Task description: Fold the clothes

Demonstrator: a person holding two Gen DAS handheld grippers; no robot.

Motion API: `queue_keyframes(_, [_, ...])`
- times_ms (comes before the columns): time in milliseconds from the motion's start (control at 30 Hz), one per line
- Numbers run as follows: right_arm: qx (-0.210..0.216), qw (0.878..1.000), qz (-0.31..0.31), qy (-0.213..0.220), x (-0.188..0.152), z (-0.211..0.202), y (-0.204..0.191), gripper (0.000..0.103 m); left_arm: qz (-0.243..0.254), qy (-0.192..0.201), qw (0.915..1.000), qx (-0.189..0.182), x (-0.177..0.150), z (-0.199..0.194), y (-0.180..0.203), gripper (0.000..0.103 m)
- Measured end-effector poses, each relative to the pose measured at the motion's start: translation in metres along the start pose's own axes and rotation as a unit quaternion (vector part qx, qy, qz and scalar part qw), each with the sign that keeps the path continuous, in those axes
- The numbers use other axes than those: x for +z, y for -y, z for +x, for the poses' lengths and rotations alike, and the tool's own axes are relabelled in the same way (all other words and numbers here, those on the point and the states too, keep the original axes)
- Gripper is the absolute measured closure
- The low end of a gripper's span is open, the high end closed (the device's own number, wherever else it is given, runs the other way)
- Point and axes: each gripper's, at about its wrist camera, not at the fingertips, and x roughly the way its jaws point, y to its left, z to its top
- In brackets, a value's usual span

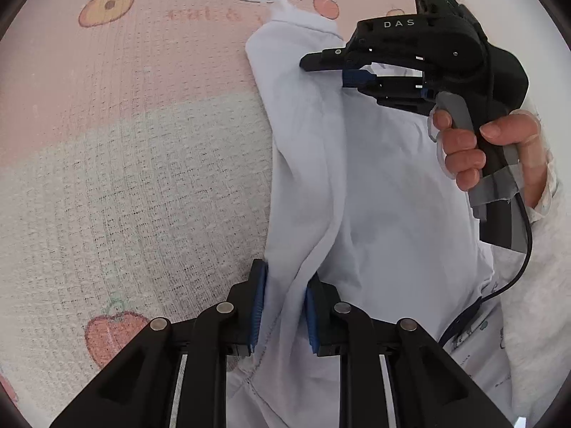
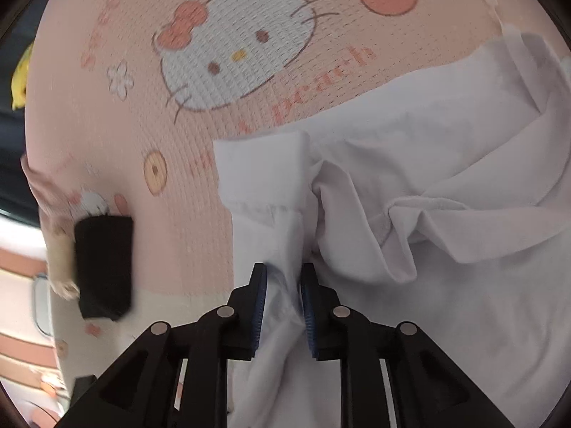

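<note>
The white shirt (image 1: pixel 385 185) lay rumpled on the pink mat (image 1: pixel 142 100), its edge pinched at two places, clamped by the left gripper (image 1: pixel 283 306) and by the right gripper (image 2: pixel 283 306), probably so a fold could be drawn over.

white garment (image 2: pixel 446 185) | rumpled, partly folded (collar-like flap on top) | lying on pink cartoon-print mat (image 2: pixel 142 107)
</note>
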Motion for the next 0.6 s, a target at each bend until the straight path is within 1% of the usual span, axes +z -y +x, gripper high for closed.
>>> queue_keyframes(67, [-0.004, 1.000, -0.011, 0.004, 0.000, -0.001, -0.002, 0.086, 0.005, 0.004, 1.0000, -0.003, 0.001, -0.001, -0.002, 0.086])
queue_keyframes(100, [-0.013, 1.000, -0.023, 0.009, 0.000, -0.001, -0.007, 0.091, 0.006, 0.007, 1.0000, 0.000, -0.001, -0.006, -0.006, 0.092])
queue_keyframes(133, [-0.017, 0.999, -0.036, 0.011, 0.001, -0.001, -0.013, 0.094, 0.006, 0.008, 0.9999, 0.006, 0.000, -0.006, -0.007, 0.094])
queue_keyframes(167, [-0.018, 0.999, -0.047, 0.012, 0.001, 0.000, -0.019, 0.095, 0.000, 0.007, 0.9999, 0.013, 0.002, -0.006, -0.009, 0.096])
queue_keyframes(200, [-0.017, 0.998, -0.054, 0.016, 0.002, 0.000, -0.027, 0.096, -0.012, 0.010, 0.9999, 0.004, 0.004, -0.008, -0.012, 0.098])
queue_keyframes(267, [-0.006, 0.998, -0.053, 0.014, 0.008, 0.003, -0.038, 0.097, -0.033, 0.021, 0.9991, -0.017, 0.006, -0.016, -0.020, 0.098])
queue_keyframes(367, [0.000, 0.998, -0.055, 0.015, 0.020, 0.009, -0.057, 0.098, -0.047, 0.040, 0.9978, -0.026, 0.008, -0.029, -0.031, 0.099])
queue_keyframes(500, [-0.004, 0.998, -0.068, 0.005, 0.036, 0.028, -0.089, 0.098, -0.090, 0.045, 0.9945, -0.030, 0.004, -0.040, -0.061, 0.099])
queue_keyframes(533, [-0.003, 0.998, -0.070, 0.002, 0.038, 0.033, -0.096, 0.098, -0.101, 0.045, 0.9934, -0.032, -0.004, -0.039, -0.061, 0.099])
queue_keyframes(567, [-0.010, 0.997, -0.078, -0.001, 0.040, 0.040, -0.105, 0.098, -0.109, 0.045, 0.9924, -0.034, -0.003, -0.039, -0.069, 0.099])
queue_keyframes(600, [-0.014, 0.996, -0.086, -0.004, 0.042, 0.046, -0.114, 0.098, -0.115, 0.046, 0.9919, -0.029, -0.001, -0.038, -0.070, 0.099])
